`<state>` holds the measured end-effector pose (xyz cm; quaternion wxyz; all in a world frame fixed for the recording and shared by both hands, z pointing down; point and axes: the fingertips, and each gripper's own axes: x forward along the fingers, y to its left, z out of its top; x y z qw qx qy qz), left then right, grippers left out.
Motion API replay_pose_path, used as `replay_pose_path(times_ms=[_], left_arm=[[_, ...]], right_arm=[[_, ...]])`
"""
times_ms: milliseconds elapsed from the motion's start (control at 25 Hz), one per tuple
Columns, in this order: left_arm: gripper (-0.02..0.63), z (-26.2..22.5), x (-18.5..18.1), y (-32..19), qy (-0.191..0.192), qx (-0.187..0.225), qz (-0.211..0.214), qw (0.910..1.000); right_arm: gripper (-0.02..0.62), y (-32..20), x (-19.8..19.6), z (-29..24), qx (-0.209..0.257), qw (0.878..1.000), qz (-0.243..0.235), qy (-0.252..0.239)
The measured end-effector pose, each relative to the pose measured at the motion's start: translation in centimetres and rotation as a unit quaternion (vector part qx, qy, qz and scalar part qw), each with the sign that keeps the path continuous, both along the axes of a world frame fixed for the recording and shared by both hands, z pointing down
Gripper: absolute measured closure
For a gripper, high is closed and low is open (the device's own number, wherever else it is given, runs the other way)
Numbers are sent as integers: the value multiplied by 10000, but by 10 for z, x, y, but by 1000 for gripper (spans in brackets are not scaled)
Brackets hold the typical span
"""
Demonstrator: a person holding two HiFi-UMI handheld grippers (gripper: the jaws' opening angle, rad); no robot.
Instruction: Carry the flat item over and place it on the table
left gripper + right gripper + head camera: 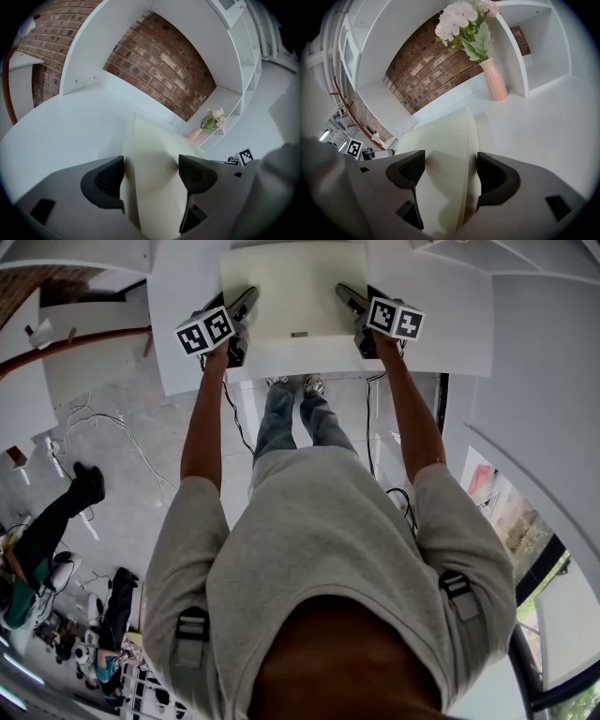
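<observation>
Read no words, brands or numbers anywhere. Caught only black-and-white square markers [206,331], patterns without letters, on the cubes of the left gripper [246,301] and right gripper [349,296]. Spotted a small dark tag [299,334] on the cream flat panel [292,287], too tiny to read.

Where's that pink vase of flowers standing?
In the right gripper view the pink vase stands upper right on the white table, beside the white shelf unit, beyond the cream panel.

Arms extended, left gripper [246,302], right gripper [351,298] clamping board [292,287]
</observation>
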<state>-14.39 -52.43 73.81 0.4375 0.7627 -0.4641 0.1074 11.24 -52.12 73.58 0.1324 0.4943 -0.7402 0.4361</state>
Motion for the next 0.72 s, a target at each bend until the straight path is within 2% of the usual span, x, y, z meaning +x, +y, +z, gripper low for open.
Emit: replay_pose_path(times_ms=[520, 720], left_arm=[[233, -1, 1, 1, 73, -40, 51, 10000], [232, -6, -5, 2, 35, 48, 16, 10000]], right_arm=[[229, 1, -1, -1, 88, 9998, -9, -179], [229, -1, 3, -7, 253, 9997, 44, -27]])
